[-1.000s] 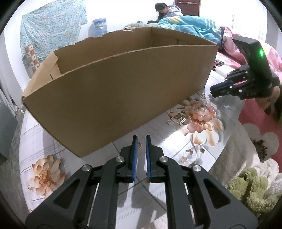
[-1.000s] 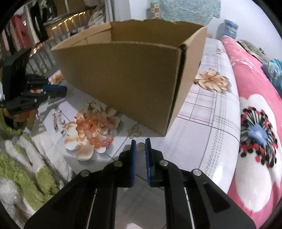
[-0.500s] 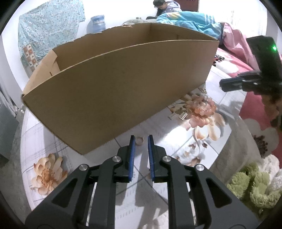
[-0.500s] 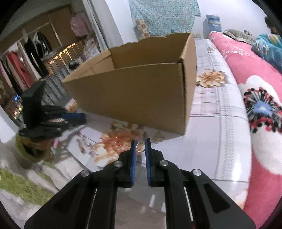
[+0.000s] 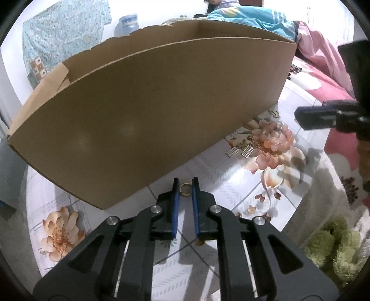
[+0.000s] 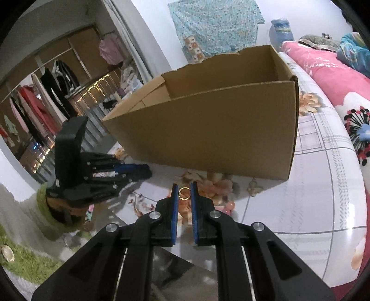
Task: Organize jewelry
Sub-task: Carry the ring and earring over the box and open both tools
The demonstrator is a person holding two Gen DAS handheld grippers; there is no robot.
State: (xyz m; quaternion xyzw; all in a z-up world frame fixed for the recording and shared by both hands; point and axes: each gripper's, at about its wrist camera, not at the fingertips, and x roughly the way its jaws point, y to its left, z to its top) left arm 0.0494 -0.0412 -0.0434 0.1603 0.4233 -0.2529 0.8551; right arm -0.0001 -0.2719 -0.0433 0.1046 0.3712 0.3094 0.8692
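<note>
An open cardboard box (image 5: 148, 111) (image 6: 219, 129) stands on the flower-print tablecloth. My left gripper (image 5: 185, 188) points down just before the box's near wall. Its jaws are closing on a small gold ring (image 5: 185, 190), and both blue pads touch it. My right gripper (image 6: 184, 192) is shut on a second gold ring (image 6: 184, 193), held above the cloth in front of the box. Loose on the cloth lie a pink bead bracelet (image 5: 274, 139), two silver rectangular earrings (image 5: 240, 151) and a gold charm (image 5: 274, 114) (image 6: 254, 186). Each gripper shows in the other's view: the right gripper (image 5: 298, 118), the left gripper (image 6: 148, 172).
A pink flowered blanket (image 6: 328, 69) lies to the right of the table. A green shaggy rug (image 5: 335, 250) sits below the table edge. A person (image 5: 242, 14) rests behind the box. Clothes racks (image 6: 34, 106) stand at the far left.
The left jaws widened and came round the ring that lay just ahead of them. The right gripper rose and rolled, still holding its ring, and now looks over the box rim.
</note>
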